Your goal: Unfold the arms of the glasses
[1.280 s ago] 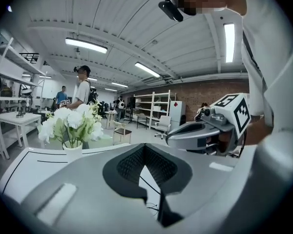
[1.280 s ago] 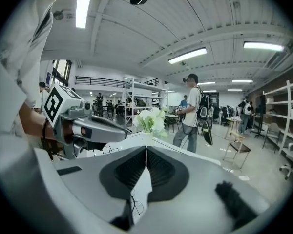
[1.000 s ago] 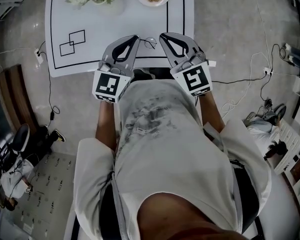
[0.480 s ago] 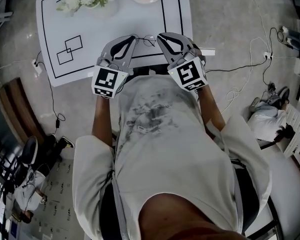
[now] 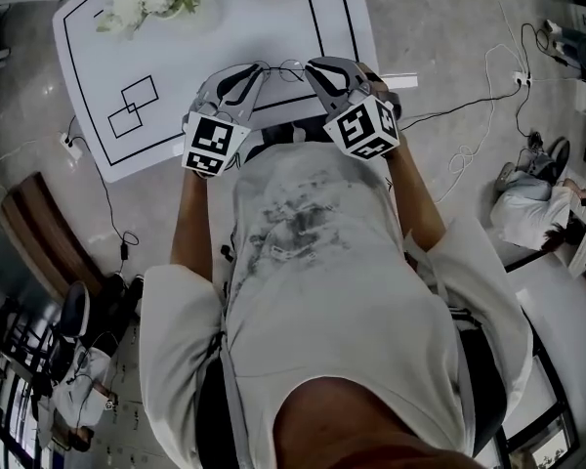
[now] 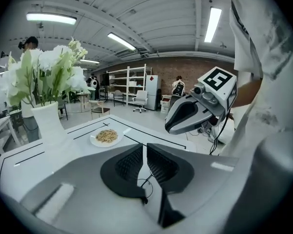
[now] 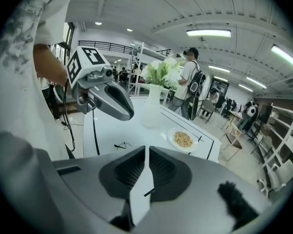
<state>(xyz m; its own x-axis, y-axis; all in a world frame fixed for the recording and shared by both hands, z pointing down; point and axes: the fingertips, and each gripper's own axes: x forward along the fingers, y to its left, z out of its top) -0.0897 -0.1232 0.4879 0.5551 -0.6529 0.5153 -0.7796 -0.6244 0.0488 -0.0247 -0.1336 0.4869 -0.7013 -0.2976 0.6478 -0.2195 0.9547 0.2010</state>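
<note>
Between left gripper (image 6: 144, 152) and right gripper (image 7: 146, 160), jaws nearly closed and empty, lay ungrasped wire glasses (image 7: 119, 145), likely needing jaws spread.

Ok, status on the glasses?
Left gripper and right gripper shut, empty, above the table. Glasses on the table between their tips, ungripped. Nothing in the way.

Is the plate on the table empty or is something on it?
Not empty: yellowish food is heaped in the middle of the plate.
</note>
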